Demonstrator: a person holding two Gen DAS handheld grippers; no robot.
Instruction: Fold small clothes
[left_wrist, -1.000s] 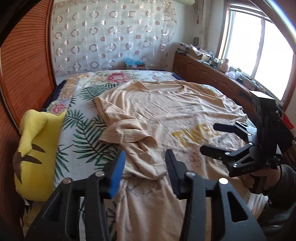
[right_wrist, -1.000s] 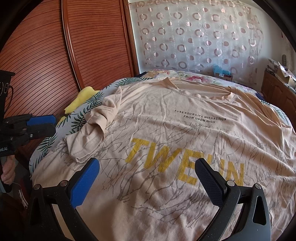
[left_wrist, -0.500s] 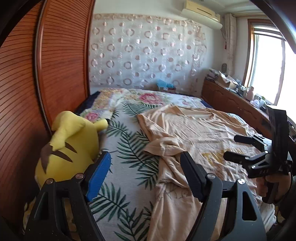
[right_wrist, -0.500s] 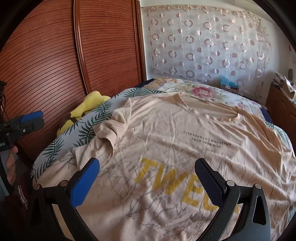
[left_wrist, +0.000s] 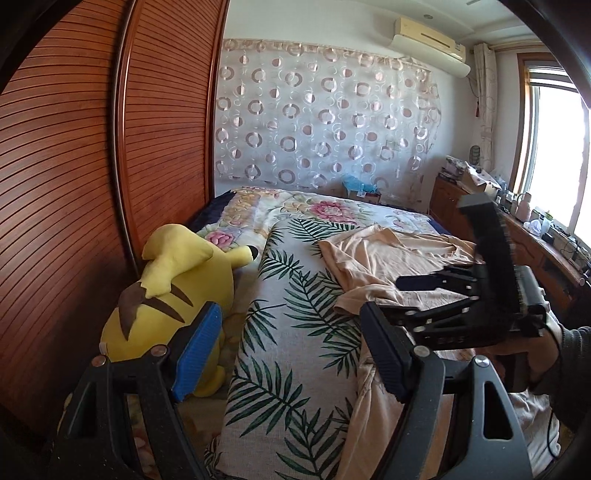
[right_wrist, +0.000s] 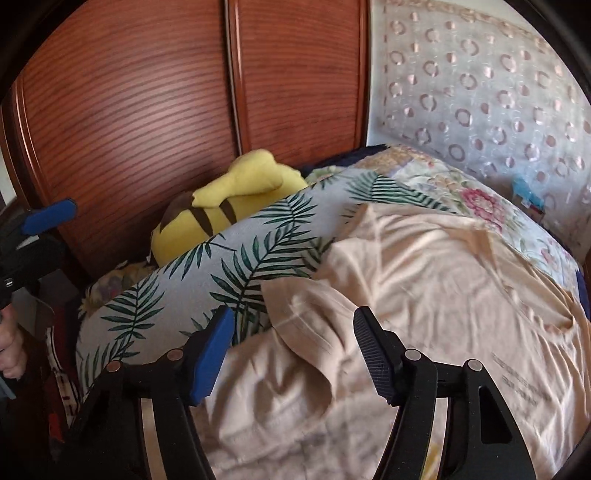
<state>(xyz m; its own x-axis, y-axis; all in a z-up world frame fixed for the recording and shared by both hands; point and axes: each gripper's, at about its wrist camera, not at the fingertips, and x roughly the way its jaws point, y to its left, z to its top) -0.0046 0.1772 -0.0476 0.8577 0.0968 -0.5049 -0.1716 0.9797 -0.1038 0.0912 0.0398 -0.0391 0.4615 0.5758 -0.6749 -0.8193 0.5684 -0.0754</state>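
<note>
A peach T-shirt (left_wrist: 391, 254) (right_wrist: 436, 280) lies spread on a bed with a leaf-print sheet (left_wrist: 295, 332) (right_wrist: 207, 280); its left sleeve is folded in over the body. My left gripper (left_wrist: 291, 350) is open over bare sheet just left of the shirt's edge, with nothing between its fingers. My right gripper (right_wrist: 291, 350) (left_wrist: 391, 295) hovers over the crumpled sleeve near that same edge. Its jaws are closing, the sleeve fabric shows in the gap between them, and the pads do not press on it. A blue fingertip of the left gripper (right_wrist: 48, 218) shows at the far left.
A yellow plush toy (left_wrist: 173, 295) (right_wrist: 229, 206) is wedged between the bed and the slatted wooden wardrobe doors (left_wrist: 74, 184) (right_wrist: 147, 110). A patterned curtain (left_wrist: 325, 122) hangs behind the bed. A cluttered wooden sideboard (left_wrist: 535, 243) runs under the window on the right.
Both views have swung left toward the wardrobe. The left gripper's jaws widened and it moved off the shirt onto bare sheet. The right gripper moved to the folded sleeve and its jaws narrowed.
</note>
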